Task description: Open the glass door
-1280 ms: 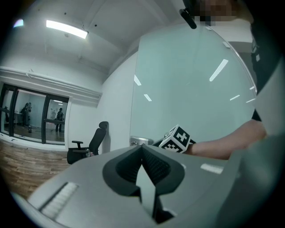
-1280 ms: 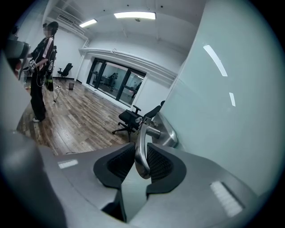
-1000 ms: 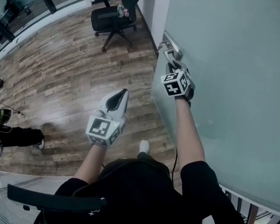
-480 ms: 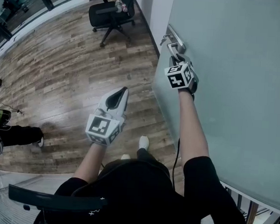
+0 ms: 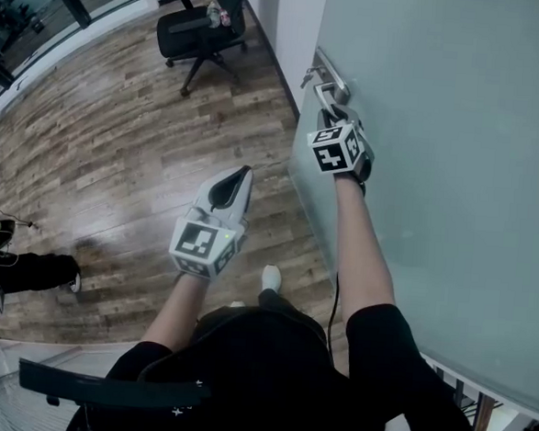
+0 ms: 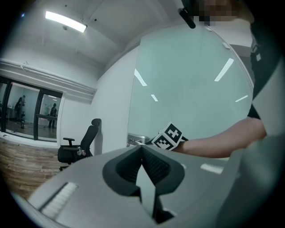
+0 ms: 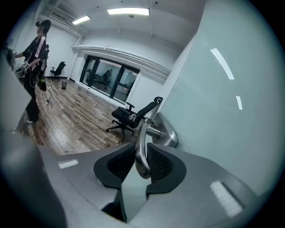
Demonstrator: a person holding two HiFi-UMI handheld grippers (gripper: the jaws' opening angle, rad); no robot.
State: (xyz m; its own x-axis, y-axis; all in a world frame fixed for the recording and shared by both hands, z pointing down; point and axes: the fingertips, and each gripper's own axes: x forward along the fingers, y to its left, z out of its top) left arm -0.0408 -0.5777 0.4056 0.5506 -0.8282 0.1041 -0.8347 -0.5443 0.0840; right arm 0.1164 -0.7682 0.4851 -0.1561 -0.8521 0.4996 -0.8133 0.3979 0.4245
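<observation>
Setting: an open-plan office, as I found it.
Floor: wood-look planks [image 5: 118,144] ran bare across the room.
Seating: one black swivel chair [image 5: 201,30] on castors stood at my 11 o'clock, beside a white wall [image 5: 297,18]. A second chair [image 7: 57,69] stood far off by the back wall.
Partitions: a frosted glass door [image 5: 439,157] filled my 12 to 3 o'clock. A black-framed glazed wall [image 7: 109,82] closed off 10 o'clock, and another lit room showed beyond it.
Lighting: strip lights [image 7: 129,11] were set in a white ceiling.
Occupant: a person [image 7: 33,62] stood at 9 o'clock.
</observation>
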